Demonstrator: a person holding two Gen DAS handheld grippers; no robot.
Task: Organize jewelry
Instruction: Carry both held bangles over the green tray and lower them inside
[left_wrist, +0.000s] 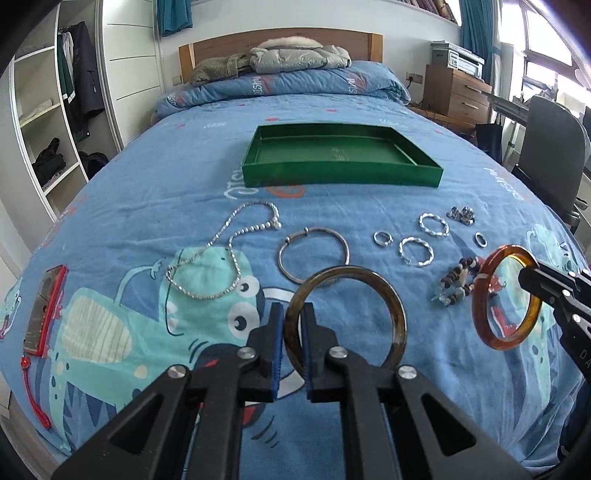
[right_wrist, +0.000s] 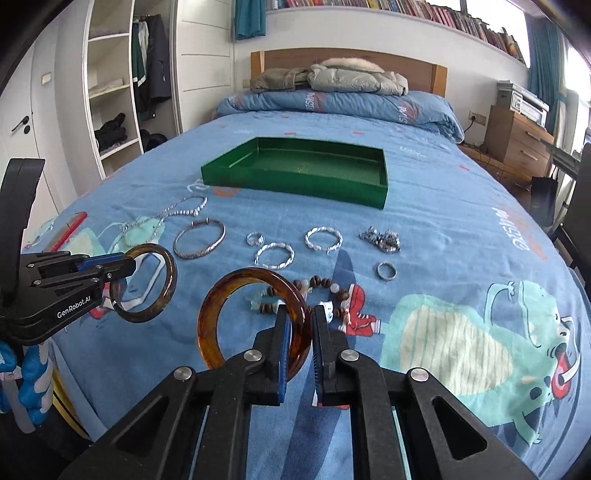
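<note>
My left gripper (left_wrist: 293, 332) pinches the rim of a dark olive-brown translucent bangle (left_wrist: 347, 317), lifted above the bed; my right gripper (right_wrist: 301, 332) pinches a glossy amber-orange bangle (right_wrist: 253, 319) the same way, also clear of the blue cartoon-dinosaur bedcover (right_wrist: 461, 236); the shallow green rectangular tray (left_wrist: 341, 173) farther up the bed looks bare inside, so I judge the sorting hardly begun; left on the cover are a silver chain necklace (left_wrist: 221, 254), a thin grey metal bangle (left_wrist: 314, 254), two twisted silver bracelets (left_wrist: 424, 238), two small silver rings (left_wrist: 380, 238), a brown-and-white bead bracelet (right_wrist: 317, 295) and a small heap of silver links (right_wrist: 380, 238); readable writing: "GenRobot.AI" on the left gripper's body in the right wrist view; the cover's lettering is upside down and I cannot read it.
</note>
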